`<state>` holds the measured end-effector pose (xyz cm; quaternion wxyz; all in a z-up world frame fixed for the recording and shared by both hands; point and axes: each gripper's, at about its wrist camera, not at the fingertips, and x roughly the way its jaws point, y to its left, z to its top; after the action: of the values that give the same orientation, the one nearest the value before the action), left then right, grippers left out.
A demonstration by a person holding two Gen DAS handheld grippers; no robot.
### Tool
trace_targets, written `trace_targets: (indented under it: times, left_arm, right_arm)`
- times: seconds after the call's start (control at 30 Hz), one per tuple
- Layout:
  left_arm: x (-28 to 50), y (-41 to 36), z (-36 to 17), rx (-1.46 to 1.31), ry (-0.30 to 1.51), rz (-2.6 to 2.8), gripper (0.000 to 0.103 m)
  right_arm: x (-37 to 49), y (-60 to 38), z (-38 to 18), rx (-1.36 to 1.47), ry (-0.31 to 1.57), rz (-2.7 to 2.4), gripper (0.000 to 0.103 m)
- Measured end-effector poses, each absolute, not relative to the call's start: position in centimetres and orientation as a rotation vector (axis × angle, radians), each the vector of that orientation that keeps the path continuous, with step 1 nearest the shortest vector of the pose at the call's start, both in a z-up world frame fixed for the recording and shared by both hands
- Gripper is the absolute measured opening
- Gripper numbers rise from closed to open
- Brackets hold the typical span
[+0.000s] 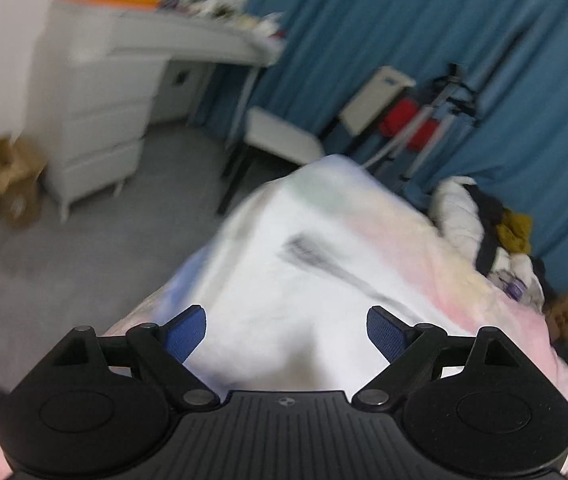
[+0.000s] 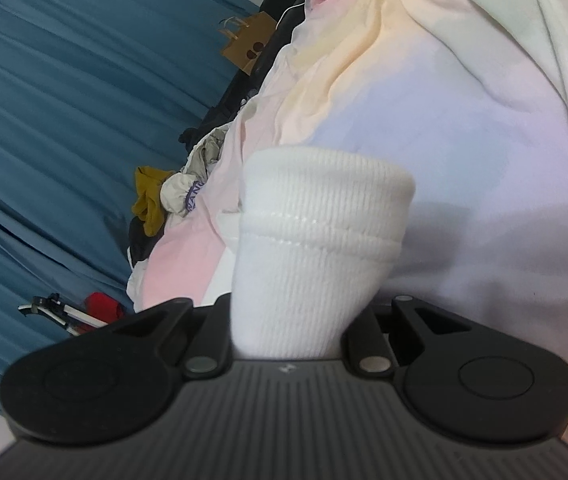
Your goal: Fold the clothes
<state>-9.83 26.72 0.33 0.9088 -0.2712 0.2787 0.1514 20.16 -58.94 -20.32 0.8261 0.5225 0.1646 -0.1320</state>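
The right gripper (image 2: 288, 320) is clamping down on a white ribbed sock (image 2: 316, 248); its fingers are hidden behind the knit, drawn in close on it. The sock is standing up out of the grip, folded over on itself, with its doubled cuff end pointing away from the camera. It is hanging just over the bed sheet (image 2: 464, 128), a pale sheet tinted pink, yellow and lilac. Left of the sheet a heap of clothes (image 2: 172, 196) is lying at the bed's edge, mustard, white and black pieces among them, with a brown paper bag (image 2: 248, 46) further back and a blue curtain (image 2: 64, 120) behind.

The left gripper (image 1: 286, 330) is holding its blue fingers (image 1: 186, 334) wide apart with nothing between them, over the same sheet (image 1: 304, 240). This view is blurred. Beyond the bed a white chair (image 1: 280, 136) and a white chest of drawers (image 1: 96, 120) are standing on the grey floor (image 1: 84, 248), and a cardboard box (image 1: 8, 176) is sitting by the wall.
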Motion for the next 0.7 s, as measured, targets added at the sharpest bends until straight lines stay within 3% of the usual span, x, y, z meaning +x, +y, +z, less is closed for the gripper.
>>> trace_targets:
  times: [0.17,0.4,0.7]
  left_arm:
    - [-3.7,17.7,2.4,-0.427,0.563,0.198,0.089]
    - [3.7,6.3,-3.4,-0.226,0.693,0.136,0.089]
    - [5.0,4.3,-9.2,-0.066,0.763,0.156,0.095]
  right_arm:
    - [20.1,-59.5,-20.5,1.122,0.349,-0.278,0.017]
    - [20.1,-59.2,-20.7,1.086,0.350,-0.284,0.017]
    - [20.8,-58.7,-20.3,1.003,0.370,-0.299,0.017]
